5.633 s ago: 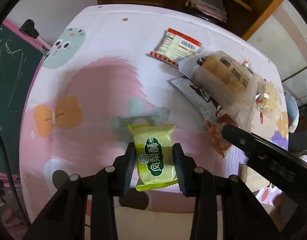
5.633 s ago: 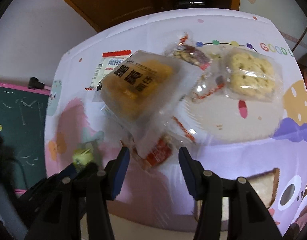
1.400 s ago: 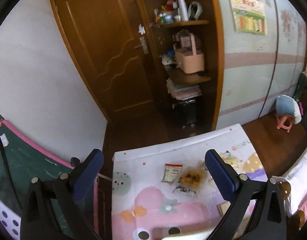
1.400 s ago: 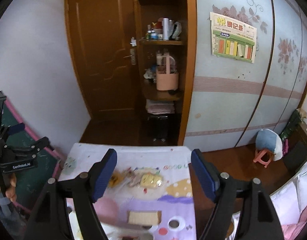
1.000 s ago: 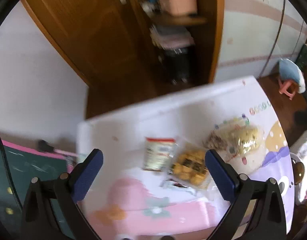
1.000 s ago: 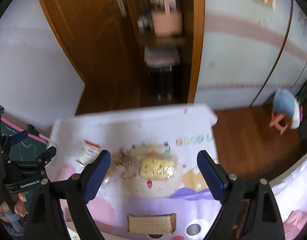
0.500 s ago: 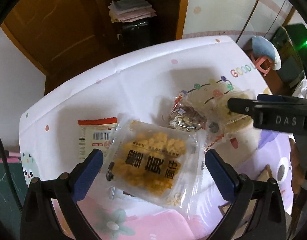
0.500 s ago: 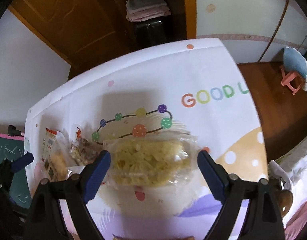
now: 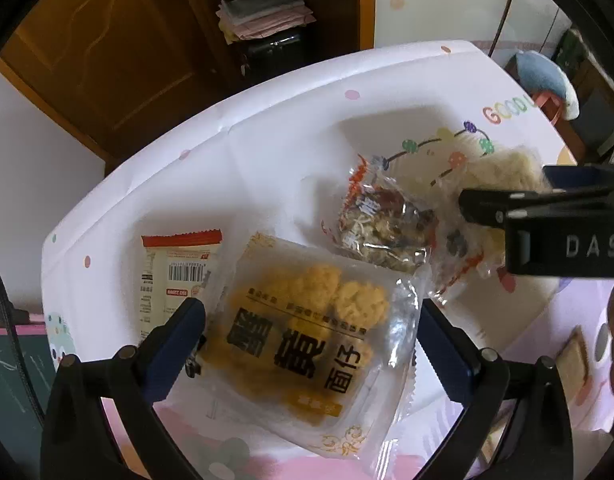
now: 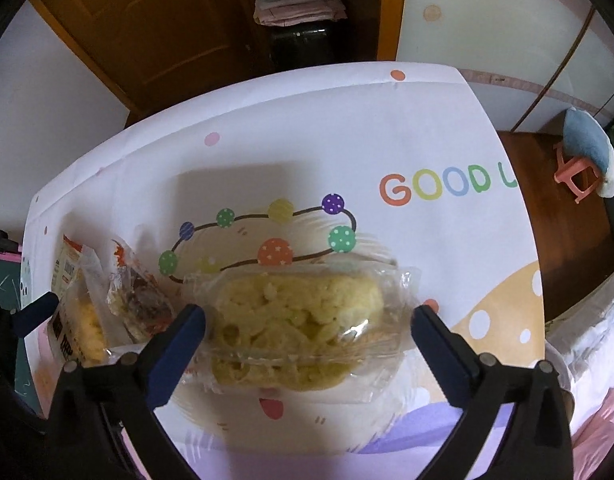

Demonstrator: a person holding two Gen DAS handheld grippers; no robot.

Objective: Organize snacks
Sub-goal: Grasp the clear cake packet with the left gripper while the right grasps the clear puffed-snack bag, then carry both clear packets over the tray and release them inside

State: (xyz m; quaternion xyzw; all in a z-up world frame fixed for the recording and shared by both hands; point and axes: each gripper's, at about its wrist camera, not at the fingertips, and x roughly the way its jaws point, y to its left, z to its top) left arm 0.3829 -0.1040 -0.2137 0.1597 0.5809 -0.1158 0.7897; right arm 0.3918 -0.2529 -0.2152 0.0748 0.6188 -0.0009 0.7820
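With both tongs spread, the right tongs (image 10: 307,332) opening around the light, crushable noodle pack (image 10: 303,332), its sides looked best to pinch gently.

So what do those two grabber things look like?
Both look alike. The left gripper and the right gripper each have two black plastic arms with round silver screws, ending in flat dark-blue fingers. Seen from the side in the left view, the right gripper has white letters "DAS" on its black body. A thin black cable runs down the left edge of that view.
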